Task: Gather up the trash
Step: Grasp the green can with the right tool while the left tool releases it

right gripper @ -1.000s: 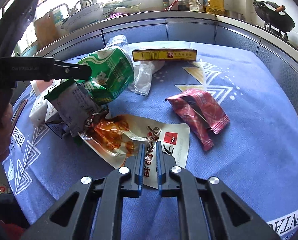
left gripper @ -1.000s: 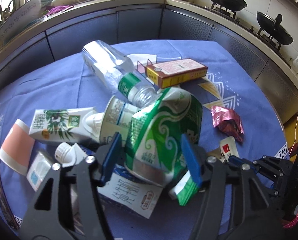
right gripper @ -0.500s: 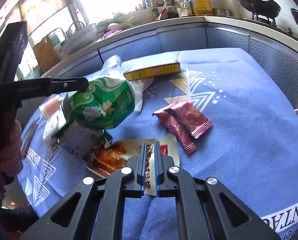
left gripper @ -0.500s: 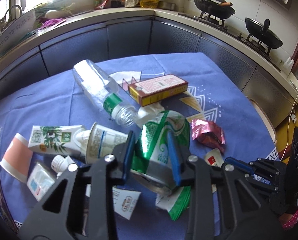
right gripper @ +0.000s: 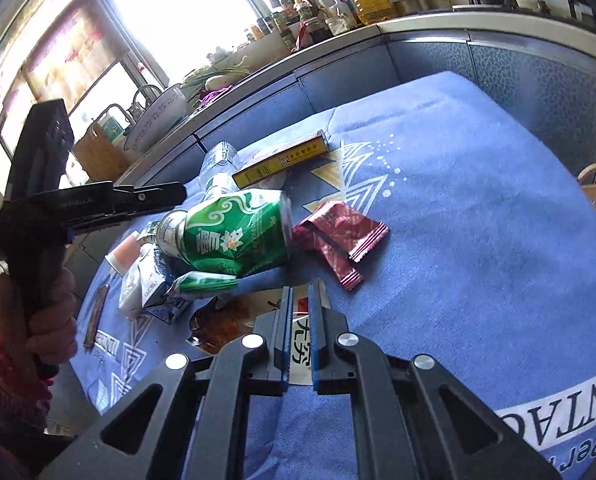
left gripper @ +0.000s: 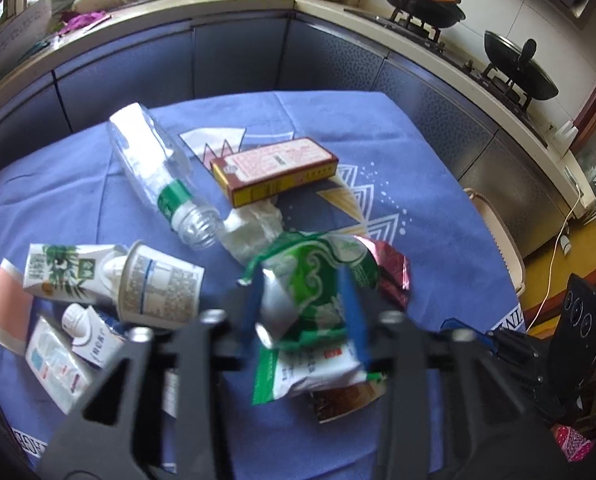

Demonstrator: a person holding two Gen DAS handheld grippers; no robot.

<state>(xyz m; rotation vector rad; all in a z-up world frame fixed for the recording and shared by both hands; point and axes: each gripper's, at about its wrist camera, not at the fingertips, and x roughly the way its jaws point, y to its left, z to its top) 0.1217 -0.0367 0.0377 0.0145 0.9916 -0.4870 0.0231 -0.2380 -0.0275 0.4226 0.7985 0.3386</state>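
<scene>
The left claw (left gripper: 303, 300) has squeezed in on the green bag (left gripper: 317, 280) and lifted it up off the worktop (left gripper: 417, 168). A second ago the bag sat low in the pile. So one piece of trash is picked up and ready to carry away. The right claw (right gripper: 299, 328) is nearly closed and holds nothing; it hangs over a flat food packet (right gripper: 303, 326). A red wrapper (right gripper: 339, 236) lies just right of the bag. A clear bottle (left gripper: 158, 176), a yellow box (left gripper: 276, 170), a paper cup (left gripper: 158, 284) and milk cartons (left gripper: 64, 270) still wait further left and far.
</scene>
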